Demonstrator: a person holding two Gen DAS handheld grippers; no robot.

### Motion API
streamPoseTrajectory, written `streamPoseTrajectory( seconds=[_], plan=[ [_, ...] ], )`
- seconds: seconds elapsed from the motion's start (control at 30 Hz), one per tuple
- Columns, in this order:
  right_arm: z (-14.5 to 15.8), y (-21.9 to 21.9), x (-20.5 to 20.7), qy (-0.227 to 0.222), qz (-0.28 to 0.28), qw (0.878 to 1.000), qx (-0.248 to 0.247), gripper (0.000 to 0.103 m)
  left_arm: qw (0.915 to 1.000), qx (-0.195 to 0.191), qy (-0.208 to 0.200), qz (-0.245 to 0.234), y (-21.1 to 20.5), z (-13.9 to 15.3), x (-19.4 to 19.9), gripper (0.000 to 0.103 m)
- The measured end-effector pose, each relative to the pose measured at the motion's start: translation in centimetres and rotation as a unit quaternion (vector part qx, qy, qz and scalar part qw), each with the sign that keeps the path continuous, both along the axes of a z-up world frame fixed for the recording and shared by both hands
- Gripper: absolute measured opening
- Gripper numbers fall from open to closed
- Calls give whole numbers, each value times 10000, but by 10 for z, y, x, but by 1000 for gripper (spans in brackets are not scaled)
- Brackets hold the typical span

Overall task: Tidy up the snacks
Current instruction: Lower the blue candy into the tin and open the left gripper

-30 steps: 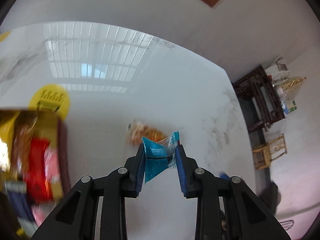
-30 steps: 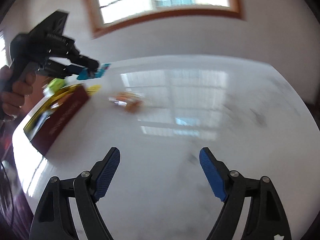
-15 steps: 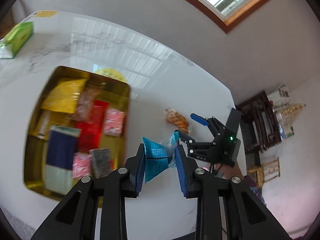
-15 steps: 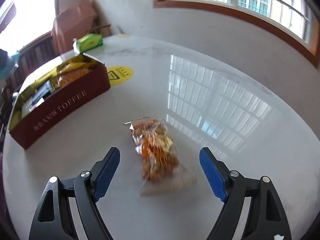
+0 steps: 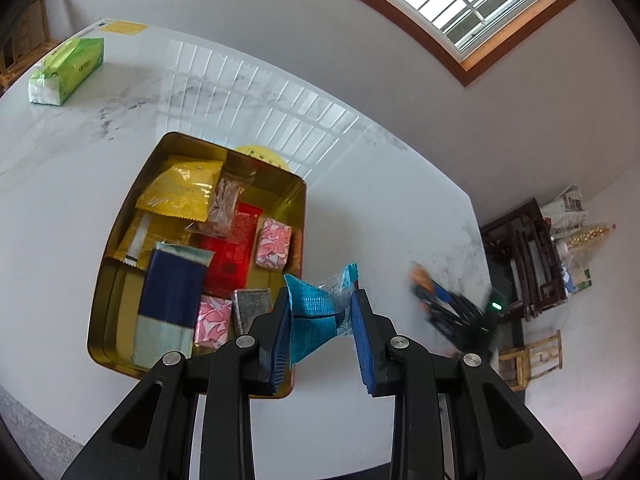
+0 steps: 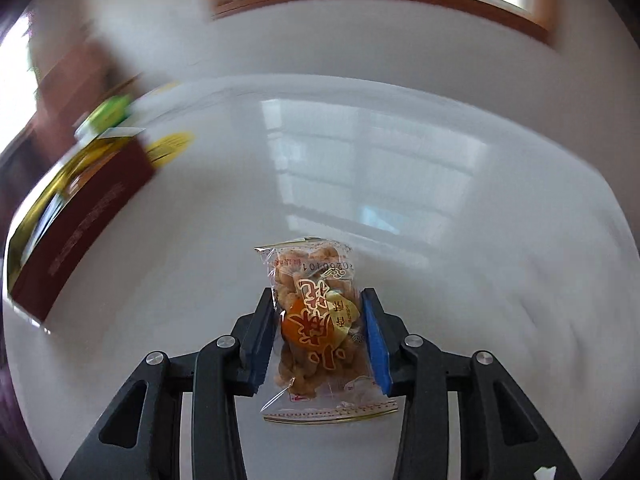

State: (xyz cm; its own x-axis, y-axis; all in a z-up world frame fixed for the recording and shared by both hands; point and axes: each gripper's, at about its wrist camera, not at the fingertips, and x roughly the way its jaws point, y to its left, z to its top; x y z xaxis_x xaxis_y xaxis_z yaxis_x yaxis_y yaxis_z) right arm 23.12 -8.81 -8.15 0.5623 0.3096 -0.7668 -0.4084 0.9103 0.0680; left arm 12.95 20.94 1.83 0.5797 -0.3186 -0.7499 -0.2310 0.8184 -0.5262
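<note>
Tin (image 5: 120,216) packed; bare table (image 5: 360,184) alongside

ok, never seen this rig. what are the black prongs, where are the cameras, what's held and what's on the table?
There is no robot here: a person holds one handheld gripper in each hand. Each gripper carries a fisheye camera that looks forward along its two black fingers with blue pads, so each picture is one gripper's own view.

In the left wrist view, the left gripper is shut on a blue snack packet, above the near corner of a gold tin already full of wrapped snacks. A green tissue pack lies at the far end of the white marble table.

In the right wrist view, the right gripper is shut on a clear bag of orange-brown snacks. The tin shows blurred at the left.
</note>
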Motion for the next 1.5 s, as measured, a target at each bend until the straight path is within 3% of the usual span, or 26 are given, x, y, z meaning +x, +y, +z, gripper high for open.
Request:
streamPoseTrajectory(
  seconds=[0.2, 0.33, 0.77, 0.97, 1.33, 1.5],
  plan=[
    [1, -74, -43, -36, -1509, 9881, 293, 39, 10000, -26, -10, -73, 1, -8, -5, 30],
    [2, -77, -52, -64, -1831, 9827, 258, 39, 9999, 12, 27, -101, 3, -17, -10, 30],
    [1, -77, -50, -84, -1987, 9800, -103, 39, 9997, 223, 61, 22, 20, -38, -28, 30],
    [2, -71, -52, -100, -1990, 9795, -284, 39, 9988, 495, -52, -46, 21, -37, 6, 30],
    [3, -73, -51, -84, -1990, 9797, -240, 40, 9947, 990, 194, -179, 10, -60, 73, 31],
    [3, -75, -51, -80, -1994, 9797, -205, 40, 9959, 862, 275, -7, 14, -66, 74, 33]
  ],
)
